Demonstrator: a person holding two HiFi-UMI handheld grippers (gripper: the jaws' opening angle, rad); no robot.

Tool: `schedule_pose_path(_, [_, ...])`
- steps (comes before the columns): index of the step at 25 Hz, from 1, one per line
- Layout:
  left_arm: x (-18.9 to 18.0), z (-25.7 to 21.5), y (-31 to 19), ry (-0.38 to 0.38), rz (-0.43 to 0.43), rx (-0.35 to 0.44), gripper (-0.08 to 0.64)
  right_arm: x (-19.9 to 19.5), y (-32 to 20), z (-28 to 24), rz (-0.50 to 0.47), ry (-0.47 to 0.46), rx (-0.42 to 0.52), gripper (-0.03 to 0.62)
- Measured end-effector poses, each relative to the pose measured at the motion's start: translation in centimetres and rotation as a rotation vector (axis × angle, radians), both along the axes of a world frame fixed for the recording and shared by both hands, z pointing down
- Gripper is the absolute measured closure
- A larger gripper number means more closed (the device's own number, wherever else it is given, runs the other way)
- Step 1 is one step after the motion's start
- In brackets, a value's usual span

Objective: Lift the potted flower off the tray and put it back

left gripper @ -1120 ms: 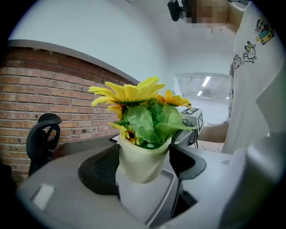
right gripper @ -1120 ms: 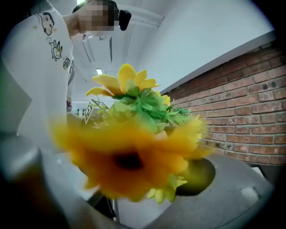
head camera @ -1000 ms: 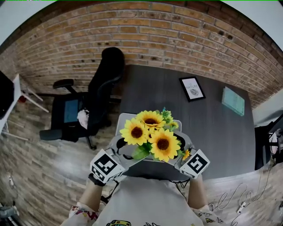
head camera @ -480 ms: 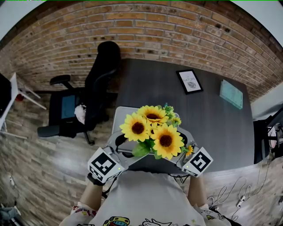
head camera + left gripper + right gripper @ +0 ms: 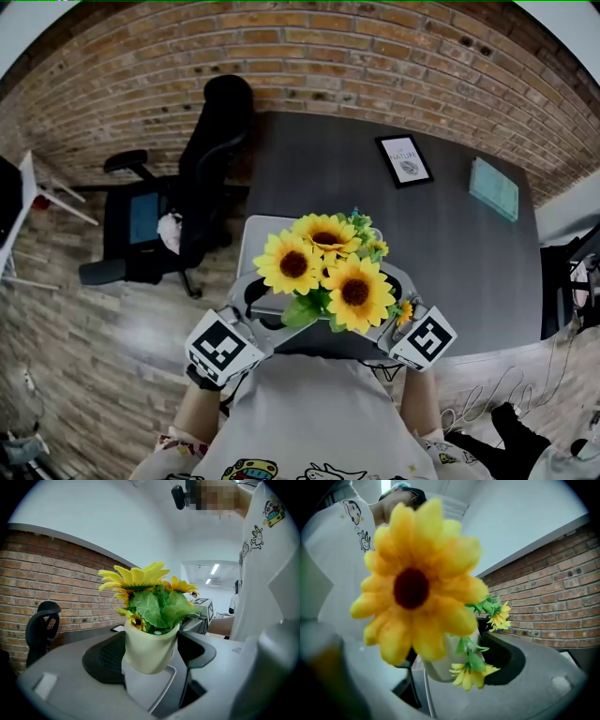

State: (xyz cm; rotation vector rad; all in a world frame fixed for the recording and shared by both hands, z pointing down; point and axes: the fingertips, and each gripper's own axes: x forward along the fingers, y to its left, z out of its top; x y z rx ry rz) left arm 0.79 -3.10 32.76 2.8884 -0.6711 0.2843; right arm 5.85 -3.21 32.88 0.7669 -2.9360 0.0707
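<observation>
- Liftoff: potted flower [image 5: 328, 277] hangs just above the tray [image 5: 255, 232], over its near end.
- Left tongs [image 5: 152, 651] and right tongs [image 5: 454, 660] both clamp the pale pot, from opposite sides.
- Best play: hold it upright, lower both hands together, and let go only once it's seated on the tray.

White cartoon-print shirt [image 5: 309, 417]; grey left claw [image 5: 152, 654], right claw [image 5: 451, 662]; black-white marker cubes [image 5: 223, 349].
</observation>
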Motion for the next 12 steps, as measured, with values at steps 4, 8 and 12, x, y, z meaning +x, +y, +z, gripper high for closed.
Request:
schedule_pose_path(4, [0.06,0.08,0.0,-0.008,0.01,0.024,0.195,0.0,0.0,0.21,-0.001,0.0,0.0,0.183])
schedule_pose_path(8, [-0.06,0.07,-0.24,-0.007,0.011,0.017,0.195,-0.1,-0.25,0.17,0.003,0.007,-0.005,0.183])
schedule_pose_path(12, [-0.05,0.02,-0.18,-0.008,0.008,0.018,0.195,-0.2,-0.18,-0.07,-0.002,-0.005,0.001,0.183])
